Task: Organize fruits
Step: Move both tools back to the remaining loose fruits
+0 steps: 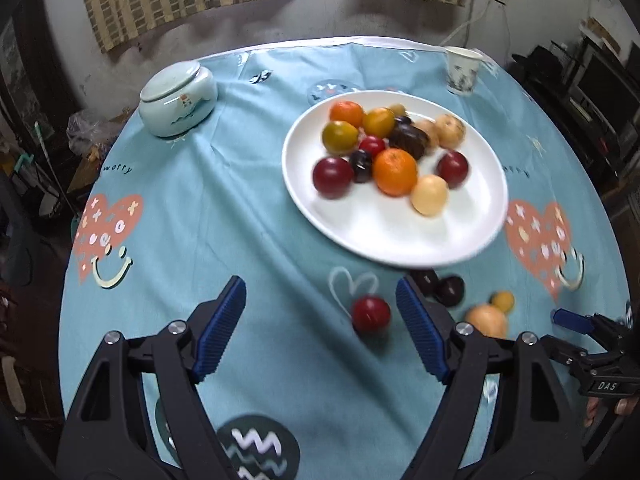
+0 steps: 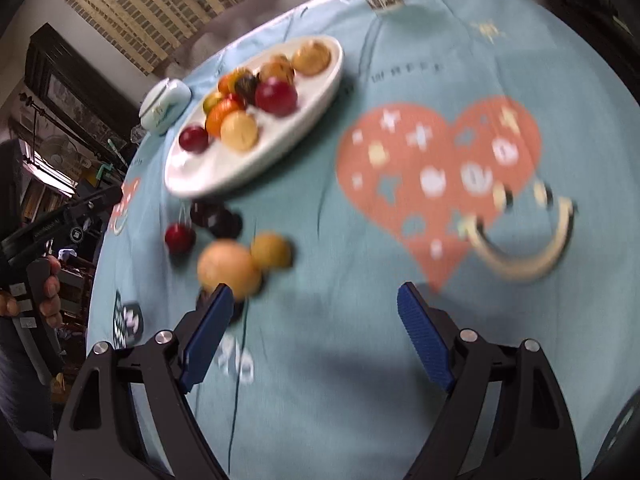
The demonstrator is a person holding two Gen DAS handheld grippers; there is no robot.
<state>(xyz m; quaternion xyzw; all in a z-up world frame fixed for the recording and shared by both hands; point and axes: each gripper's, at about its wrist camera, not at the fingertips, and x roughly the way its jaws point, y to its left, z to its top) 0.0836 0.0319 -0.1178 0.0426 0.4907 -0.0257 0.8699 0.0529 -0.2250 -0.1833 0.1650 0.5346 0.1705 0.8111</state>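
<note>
Fruits (image 1: 394,171), mixed colours, on plate (image 1: 384,240)

the left gripper (image 1: 320,296) has black, angular linkage arms with triangular cut-outs, round silver screws at the pivots, and blue ribbed pads on both fingers (image 1: 222,326). the right gripper (image 2: 314,300) is built the same way: black frame, silver pivot screws, blue textured pads. seen from the left wrist, its black body carries a small white "das" label.
</note>
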